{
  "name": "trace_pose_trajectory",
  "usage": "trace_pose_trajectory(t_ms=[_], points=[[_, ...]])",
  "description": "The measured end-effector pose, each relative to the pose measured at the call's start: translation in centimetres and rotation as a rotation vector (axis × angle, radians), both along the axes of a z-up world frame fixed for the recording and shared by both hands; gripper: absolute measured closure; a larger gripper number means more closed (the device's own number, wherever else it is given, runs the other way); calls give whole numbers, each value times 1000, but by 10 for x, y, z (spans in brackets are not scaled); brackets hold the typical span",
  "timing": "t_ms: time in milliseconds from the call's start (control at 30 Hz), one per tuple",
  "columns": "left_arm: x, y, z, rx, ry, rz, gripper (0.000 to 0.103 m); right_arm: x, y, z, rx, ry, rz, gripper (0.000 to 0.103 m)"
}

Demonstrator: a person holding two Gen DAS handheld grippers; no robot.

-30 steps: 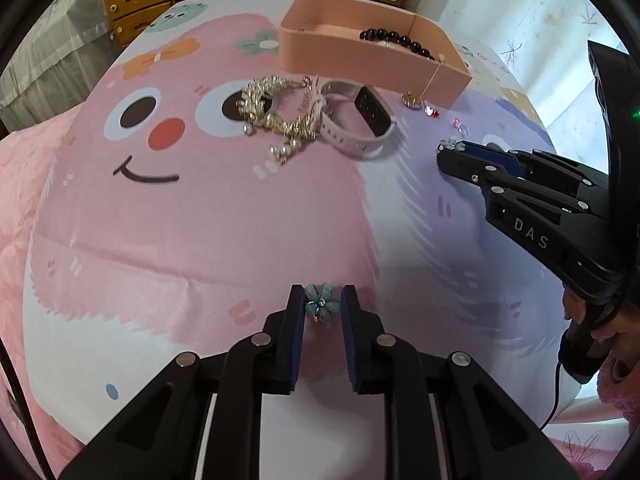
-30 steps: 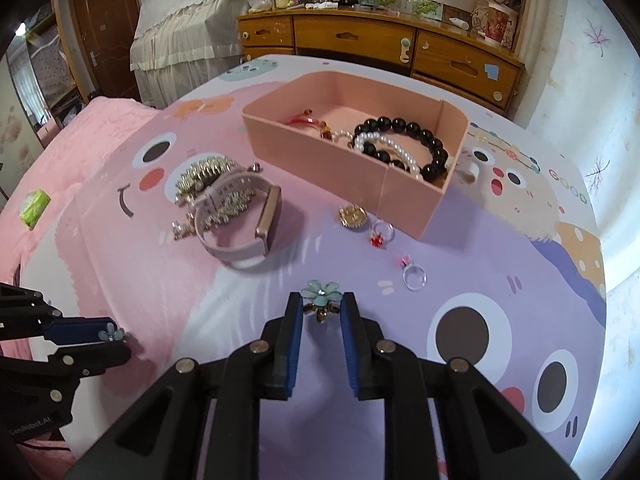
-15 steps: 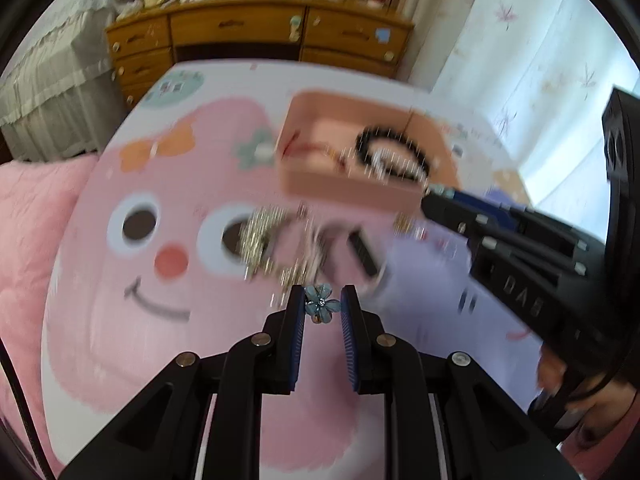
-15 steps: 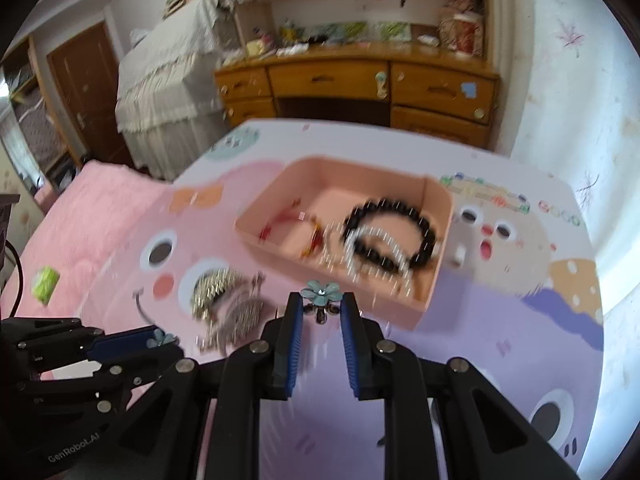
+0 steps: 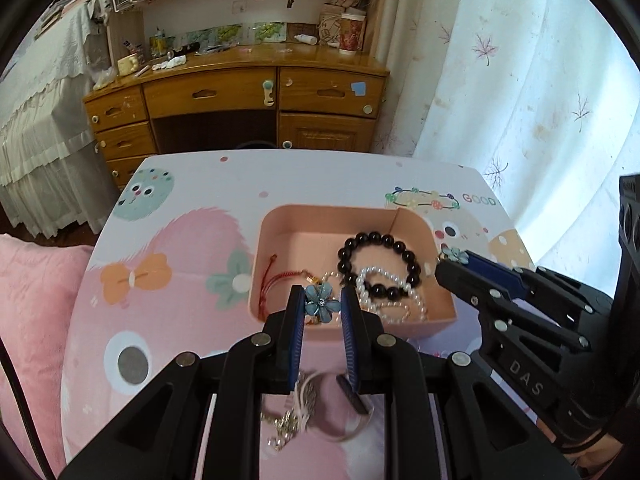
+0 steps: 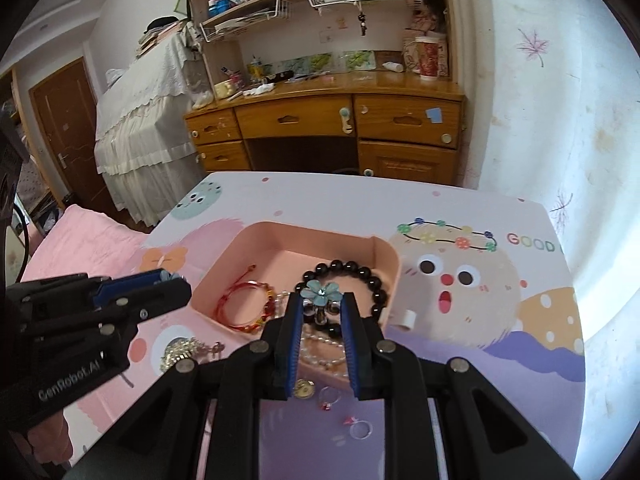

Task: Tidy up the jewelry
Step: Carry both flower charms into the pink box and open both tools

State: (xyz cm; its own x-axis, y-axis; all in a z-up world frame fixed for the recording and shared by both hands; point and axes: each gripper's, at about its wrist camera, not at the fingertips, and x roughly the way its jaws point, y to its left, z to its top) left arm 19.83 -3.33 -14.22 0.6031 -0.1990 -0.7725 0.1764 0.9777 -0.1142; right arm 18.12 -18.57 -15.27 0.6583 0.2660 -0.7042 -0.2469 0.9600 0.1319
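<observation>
My left gripper (image 5: 320, 306) is shut on a blue flower earring (image 5: 319, 303), held above the near wall of the pink tray (image 5: 276, 222). My right gripper (image 6: 320, 300) is shut on a matching blue flower earring (image 6: 320, 293), held over the tray (image 6: 240, 244) near its right side. The tray holds a black bead bracelet (image 5: 378, 262), a pearl bracelet (image 5: 394, 300) and a red cord bracelet (image 6: 244, 300). Each gripper shows in the other's view: the right one (image 5: 454, 258) and the left one (image 6: 172, 278).
A silver chain bracelet (image 5: 296, 408) and a watch band (image 5: 348, 400) lie on the cartoon cloth below my left gripper. A gold charm (image 6: 302, 390) and two small rings (image 6: 362, 428) lie in front of the tray. A wooden desk (image 5: 240, 96) stands behind the table.
Both grippers have risen and moved forward from the near cloth to over the tray, each still holding its flower earring.
</observation>
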Motion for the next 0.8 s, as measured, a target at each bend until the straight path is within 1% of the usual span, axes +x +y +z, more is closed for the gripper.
trace_pose_trajectory(t_ms=[133,233,300,333,367,400,433,500,600,633,667,700,733,800], points=[[10,-7,-3,15,-9,-26,87,0,-5,-2,-5,2,-15,84],[15,-9,-5,10,-10,-36,87,0,-5,-3,-4,2,-7,84],[20,-10,-7,13,4,-41,86,0,-3,-4,-27,0,0,84],[21,-10,-8,16,9,-41,79,0,-2,-5,-35,2,6,84],[22,-10,-9,20,15,-37,66,1,0,-6,-47,10,14,82],[23,-9,-10,18,20,-34,61,1,2,-7,-53,14,17,79],[23,-8,-11,9,20,-36,57,0,3,-8,-55,15,17,78],[22,-6,-11,-5,24,-47,57,-1,4,-8,-41,17,27,78],[20,-4,-11,13,29,-42,57,-4,5,-10,-40,29,29,78],[19,-3,-11,21,30,-39,54,-4,5,-11,-41,33,28,78],[18,-3,-11,30,29,-35,46,-5,5,-12,-42,42,25,77],[17,-2,-12,38,27,-32,43,-7,4,-14,-39,52,22,75],[14,0,-12,47,21,-26,41,-9,3,-15,-33,61,18,74],[9,3,-14,59,24,-14,41,-12,1,-17,-18,79,13,66]])
